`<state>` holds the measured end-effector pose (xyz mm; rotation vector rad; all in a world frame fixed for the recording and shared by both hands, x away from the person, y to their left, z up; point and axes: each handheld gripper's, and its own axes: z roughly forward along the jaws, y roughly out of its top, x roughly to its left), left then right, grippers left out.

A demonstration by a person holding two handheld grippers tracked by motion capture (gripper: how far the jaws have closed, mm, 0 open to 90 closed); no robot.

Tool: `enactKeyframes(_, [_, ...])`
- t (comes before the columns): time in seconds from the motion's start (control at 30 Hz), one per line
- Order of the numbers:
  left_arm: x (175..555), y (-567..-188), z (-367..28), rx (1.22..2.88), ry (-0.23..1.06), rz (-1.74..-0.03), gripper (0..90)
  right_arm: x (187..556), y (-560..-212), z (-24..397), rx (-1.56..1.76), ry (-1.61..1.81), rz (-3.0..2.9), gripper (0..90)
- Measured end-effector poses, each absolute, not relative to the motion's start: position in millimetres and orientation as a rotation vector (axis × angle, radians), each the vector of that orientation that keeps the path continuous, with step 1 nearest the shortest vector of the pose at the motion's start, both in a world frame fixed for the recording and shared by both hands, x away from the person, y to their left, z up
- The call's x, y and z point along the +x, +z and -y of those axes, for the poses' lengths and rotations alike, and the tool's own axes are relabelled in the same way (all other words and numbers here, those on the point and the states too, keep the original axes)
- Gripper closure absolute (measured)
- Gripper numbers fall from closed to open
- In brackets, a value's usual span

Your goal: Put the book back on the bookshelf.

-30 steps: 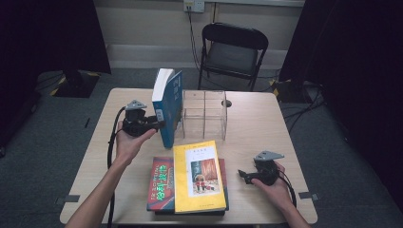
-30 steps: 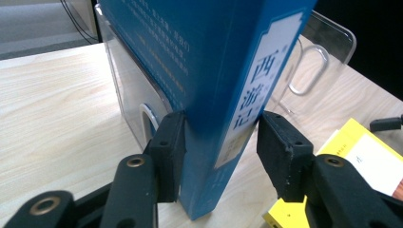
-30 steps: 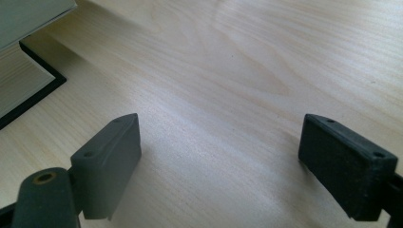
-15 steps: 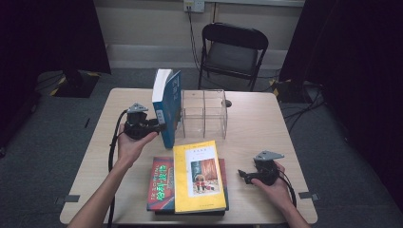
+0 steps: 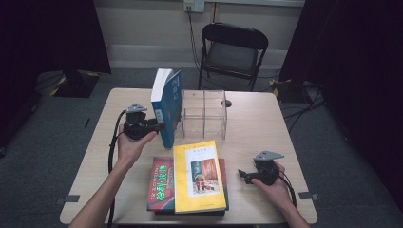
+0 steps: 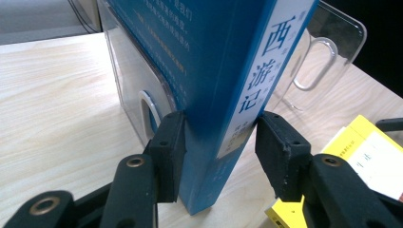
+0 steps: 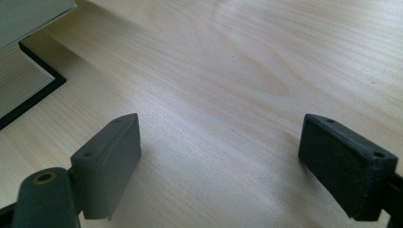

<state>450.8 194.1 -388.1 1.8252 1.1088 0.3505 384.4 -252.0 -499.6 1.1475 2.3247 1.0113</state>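
Note:
A thick blue book (image 5: 167,102) stands on its lower edge, tilted, just left of a clear plastic organizer (image 5: 204,114). My left gripper (image 5: 159,127) comes at it from the left and is shut on its lower spine. In the left gripper view the two pads press the blue book (image 6: 223,71) from both sides, and the clear organizer (image 6: 323,61) stands right behind it. My right gripper (image 5: 242,175) rests on the table at the front right, open, pointing left toward the book stack. In the right gripper view, bare wood lies between its jaws (image 7: 218,142).
A yellow book (image 5: 198,175) lies on top of a red book (image 5: 161,183) and a dark one at the table's front middle. The wooden table (image 5: 256,123) ends near my right hand. A black folding chair (image 5: 233,47) stands behind the far edge.

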Motion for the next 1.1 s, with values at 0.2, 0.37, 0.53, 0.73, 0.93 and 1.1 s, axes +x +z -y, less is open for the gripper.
enactKeyframes(0.2, [447.7,-391.3,-195.1,1.812,0.339,-1.121,54.3,384.4,-499.6,252.0,1.148,1.011,-2.325,14.0])
enactKeyframes(0.37, [438.8,-399.3,-202.2,1.804,0.341,-1.131,49.9,384.7,-498.5,251.7,1.14,1.006,-2.338,14.7])
enactKeyframes(0.53, [428.5,-410.6,-212.0,1.812,0.316,-1.154,49.9,382.7,-494.4,248.0,1.125,1.019,-2.362,20.7])
enactKeyframes(0.73, [411.2,-414.9,-215.5,1.854,0.282,-1.127,53.1,378.9,-478.8,243.4,1.113,1.088,-2.332,23.3])
enactKeyframes(0.93, [388.5,-416.7,-206.1,1.935,0.27,-1.064,51.7,368.9,-456.1,235.0,1.075,1.22,-2.294,25.3])
enactKeyframes(1.1, [372.0,-414.7,-194.2,1.955,0.237,-1.028,48.4,363.1,-434.4,220.1,1.029,1.312,-2.284,25.3])
